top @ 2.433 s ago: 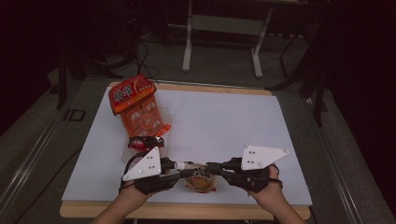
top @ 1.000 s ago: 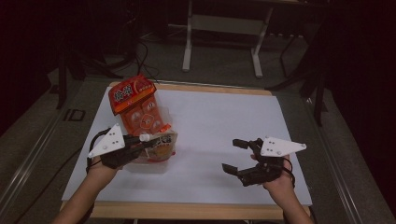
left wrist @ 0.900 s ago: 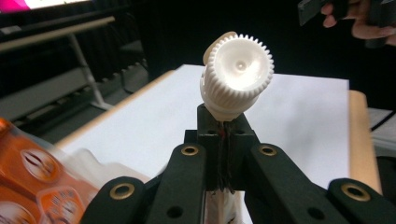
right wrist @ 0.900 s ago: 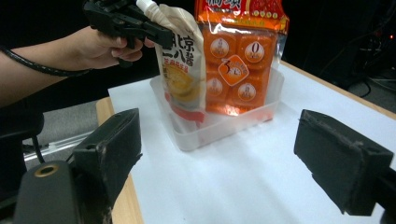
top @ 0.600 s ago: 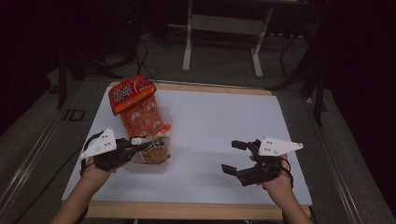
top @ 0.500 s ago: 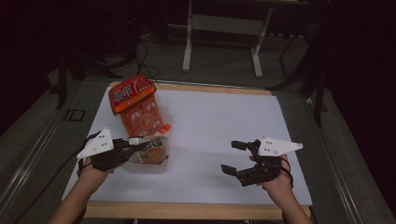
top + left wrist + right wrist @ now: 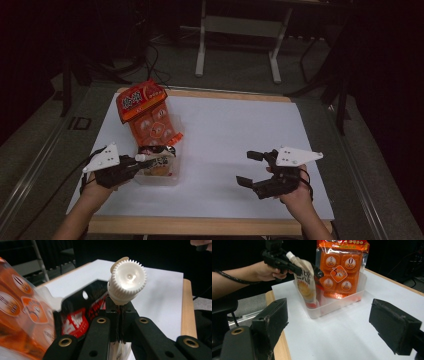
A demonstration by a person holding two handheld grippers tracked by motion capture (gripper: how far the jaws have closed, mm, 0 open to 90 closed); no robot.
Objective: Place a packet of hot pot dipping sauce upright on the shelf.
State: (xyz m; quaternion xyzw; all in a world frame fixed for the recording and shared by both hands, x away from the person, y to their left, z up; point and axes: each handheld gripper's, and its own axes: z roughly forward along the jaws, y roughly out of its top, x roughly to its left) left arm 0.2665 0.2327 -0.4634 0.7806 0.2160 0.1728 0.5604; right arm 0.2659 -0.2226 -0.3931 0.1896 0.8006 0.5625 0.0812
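A white spouted pouch (image 7: 160, 164) with an orange picture and a ribbed white cap (image 7: 127, 281) hangs upright, its lower end inside a clear plastic tub (image 7: 167, 180). My left gripper (image 7: 136, 161) is shut on the pouch's neck just under the cap; the left gripper (image 7: 120, 312) shows its jaws pressed together there. From the right gripper view the pouch (image 7: 305, 282) stands at the near end of the tub (image 7: 337, 303). My right gripper (image 7: 249, 169) rests open and empty at the table's right, and the right gripper (image 7: 332, 320) faces the tub.
A tall orange snack pack (image 7: 147, 115) leans in the tub's far end, also the orange pack (image 7: 342, 265). A black and red packet (image 7: 82, 315) sits beside the pouch. White paper (image 7: 240, 135) covers the wooden table (image 7: 210, 225). A metal stand (image 7: 240, 30) is beyond it.
My left gripper has carried the pouch down and slightly left, lowering it into the clear tub. The right gripper has stayed where it was, still open.
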